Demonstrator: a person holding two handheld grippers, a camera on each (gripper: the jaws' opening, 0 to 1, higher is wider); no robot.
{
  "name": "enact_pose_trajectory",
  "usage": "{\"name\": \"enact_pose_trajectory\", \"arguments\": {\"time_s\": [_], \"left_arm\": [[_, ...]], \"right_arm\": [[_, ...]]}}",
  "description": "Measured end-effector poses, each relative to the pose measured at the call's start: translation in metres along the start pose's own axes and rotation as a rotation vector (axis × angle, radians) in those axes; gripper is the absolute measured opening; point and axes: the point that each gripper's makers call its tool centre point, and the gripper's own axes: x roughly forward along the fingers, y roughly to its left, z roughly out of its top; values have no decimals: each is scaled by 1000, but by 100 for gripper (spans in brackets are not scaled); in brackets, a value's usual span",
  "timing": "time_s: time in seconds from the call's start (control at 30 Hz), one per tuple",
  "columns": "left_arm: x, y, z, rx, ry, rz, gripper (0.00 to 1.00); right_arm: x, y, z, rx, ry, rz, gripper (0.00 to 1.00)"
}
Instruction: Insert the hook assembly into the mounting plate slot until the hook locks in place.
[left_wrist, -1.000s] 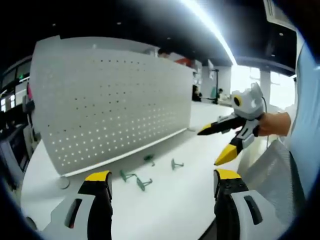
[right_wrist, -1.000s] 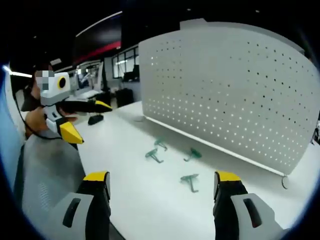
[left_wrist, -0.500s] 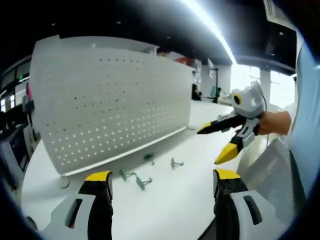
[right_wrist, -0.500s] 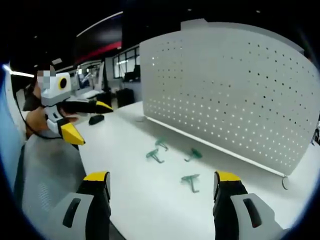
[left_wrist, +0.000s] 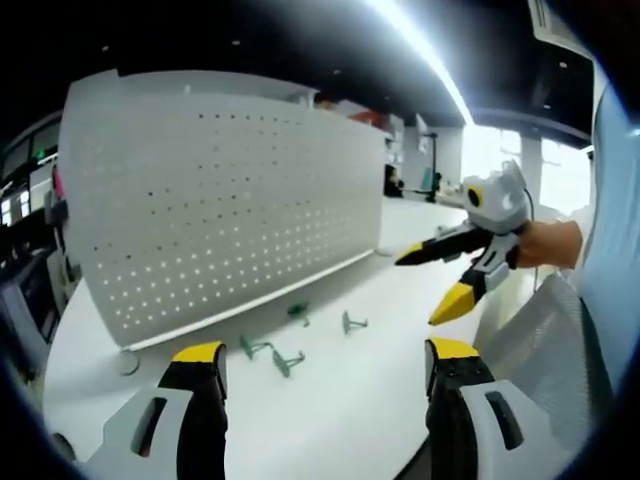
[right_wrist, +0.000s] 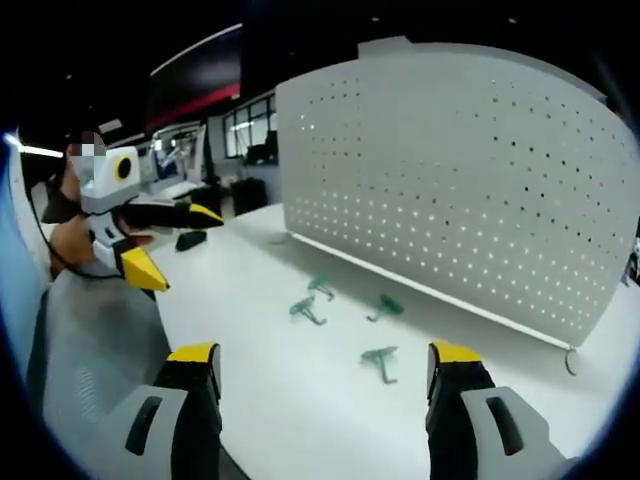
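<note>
On the white table (right_wrist: 270, 400), four small green plastic hooks (right_wrist: 379, 359) lie before a white perforated metal pegboard (right_wrist: 470, 180), both yellow-tipped grippers (left_wrist: 320, 375) (right_wrist: 318, 375) wide open, empty.

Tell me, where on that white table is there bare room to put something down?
The table is bare between the green hooks and its near edge, by the right gripper, and leftward toward the left gripper. The crowded strip lies along the foot of the perforated panel, where four hooks are scattered.

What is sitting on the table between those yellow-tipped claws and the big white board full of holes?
Four small green hooks lie loose on the white table before the pegboard, seen in both gripper views.
</note>
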Motion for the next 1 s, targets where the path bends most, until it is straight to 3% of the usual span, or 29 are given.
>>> {"name": "enact_pose_trajectory", "arguments": {"time_s": [1.0], "left_arm": [[4, -7, -5, 11, 29, -18, 76]], "right_arm": [[-3, -4, -5, 30, -14, -21, 85]]}}
